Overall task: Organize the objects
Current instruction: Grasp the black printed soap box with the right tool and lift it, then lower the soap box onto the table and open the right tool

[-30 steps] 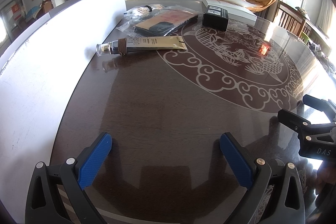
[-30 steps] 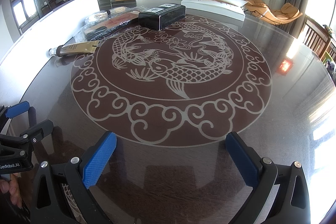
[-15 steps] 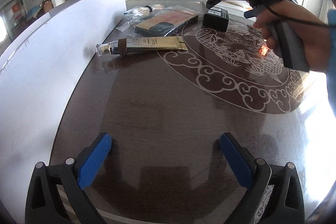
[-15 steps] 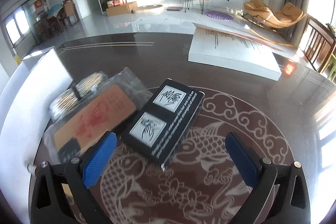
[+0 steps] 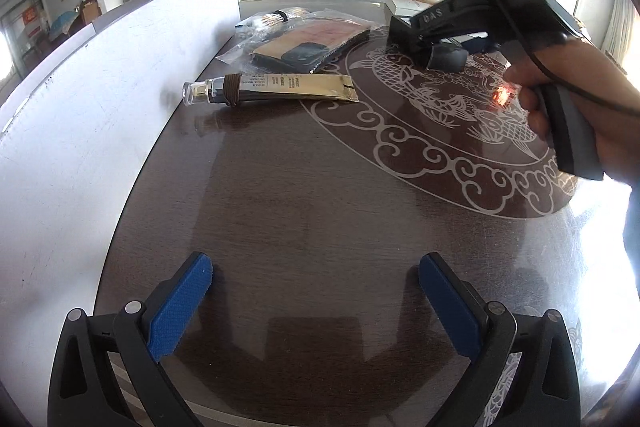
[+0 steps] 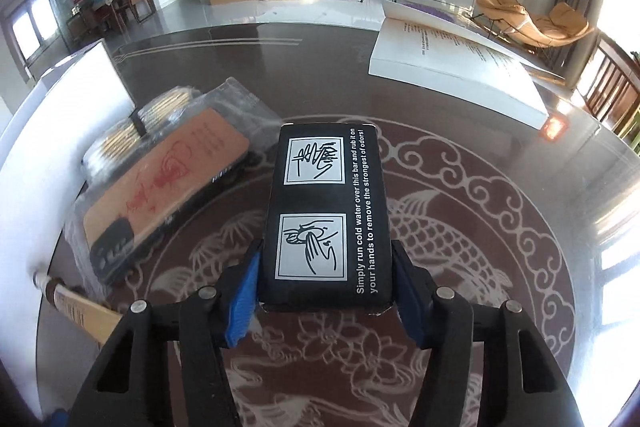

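A black box (image 6: 326, 215) printed with two hand-washing pictures lies on the dark round table (image 5: 320, 187), over its fish pattern. My right gripper (image 6: 326, 279) has its jaws closing on the box, and the blue pads (image 6: 240, 299) press on its two long sides at the near end. In the left wrist view a hand (image 5: 580, 99) holds that gripper at the far right, and the box is hidden behind it. My left gripper (image 5: 316, 271) stands open low over bare table, with nothing between its fingers.
A gold tube (image 5: 280, 87) with a clear cap lies left of the pattern. Beyond it are a bagged orange packet (image 6: 160, 195) and a bundle of sticks (image 6: 132, 131). A white upright board (image 5: 80, 107) lines the left edge. A white booklet (image 6: 452, 67) lies far right.
The right gripper travelled from beside the left one to the far side of the table, came over the black box and narrowed its jaws onto it. The left gripper kept still.
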Demonstrator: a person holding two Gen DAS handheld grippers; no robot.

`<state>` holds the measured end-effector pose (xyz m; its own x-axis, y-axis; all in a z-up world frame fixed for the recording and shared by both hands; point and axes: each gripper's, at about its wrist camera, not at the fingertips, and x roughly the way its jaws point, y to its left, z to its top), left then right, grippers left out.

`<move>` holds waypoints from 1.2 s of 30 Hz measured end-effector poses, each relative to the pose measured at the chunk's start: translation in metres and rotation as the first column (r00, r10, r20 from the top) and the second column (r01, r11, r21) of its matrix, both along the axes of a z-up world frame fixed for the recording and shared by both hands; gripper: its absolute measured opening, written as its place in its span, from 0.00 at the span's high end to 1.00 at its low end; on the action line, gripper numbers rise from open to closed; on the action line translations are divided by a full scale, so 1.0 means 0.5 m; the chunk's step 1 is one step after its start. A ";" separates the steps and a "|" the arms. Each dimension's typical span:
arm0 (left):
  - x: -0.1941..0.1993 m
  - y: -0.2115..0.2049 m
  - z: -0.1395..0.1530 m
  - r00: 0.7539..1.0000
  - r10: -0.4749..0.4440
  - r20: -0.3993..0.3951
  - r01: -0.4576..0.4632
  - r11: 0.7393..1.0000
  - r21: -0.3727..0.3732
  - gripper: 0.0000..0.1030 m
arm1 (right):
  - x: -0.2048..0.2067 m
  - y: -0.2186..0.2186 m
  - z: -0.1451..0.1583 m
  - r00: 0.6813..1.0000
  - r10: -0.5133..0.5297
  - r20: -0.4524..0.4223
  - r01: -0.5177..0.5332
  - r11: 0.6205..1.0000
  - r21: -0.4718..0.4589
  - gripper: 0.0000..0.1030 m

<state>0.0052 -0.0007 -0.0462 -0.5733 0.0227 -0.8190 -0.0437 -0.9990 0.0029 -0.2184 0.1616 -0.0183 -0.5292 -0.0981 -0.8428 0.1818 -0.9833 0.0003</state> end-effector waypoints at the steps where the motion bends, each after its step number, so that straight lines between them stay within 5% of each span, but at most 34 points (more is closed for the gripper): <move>1: 0.000 0.000 0.000 1.000 0.000 0.000 0.000 1.000 0.000 0.00 | 0.023 0.006 -0.001 1.000 0.014 -0.006 -0.014 1.000 0.008 0.42; 16: 0.000 0.000 0.000 1.000 0.000 0.000 0.000 1.000 0.000 0.00 | 0.441 0.133 -0.018 0.992 0.090 -0.093 -0.085 0.995 0.057 0.42; 19: 0.000 0.000 0.000 1.000 0.001 0.000 -0.001 1.000 0.000 0.00 | 0.466 0.139 -0.022 0.992 0.079 -0.095 -0.074 0.996 0.052 0.38; 22: 0.000 0.001 0.000 1.000 0.000 0.000 0.000 1.000 0.000 0.00 | 0.468 0.143 -0.032 0.995 0.055 -0.087 -0.051 0.998 0.049 0.08; 36: -0.001 0.003 0.001 1.000 -0.001 -0.001 0.001 1.000 -0.002 0.00 | 0.470 0.156 -0.040 0.997 0.004 -0.075 -0.002 1.000 0.015 0.00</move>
<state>0.0049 0.0010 -0.0459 -0.5737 0.0221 -0.8188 -0.0451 -0.9990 0.0047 0.0166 0.2394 -0.0382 -0.5905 -0.0872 -0.8023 0.1837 -0.9826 -0.0284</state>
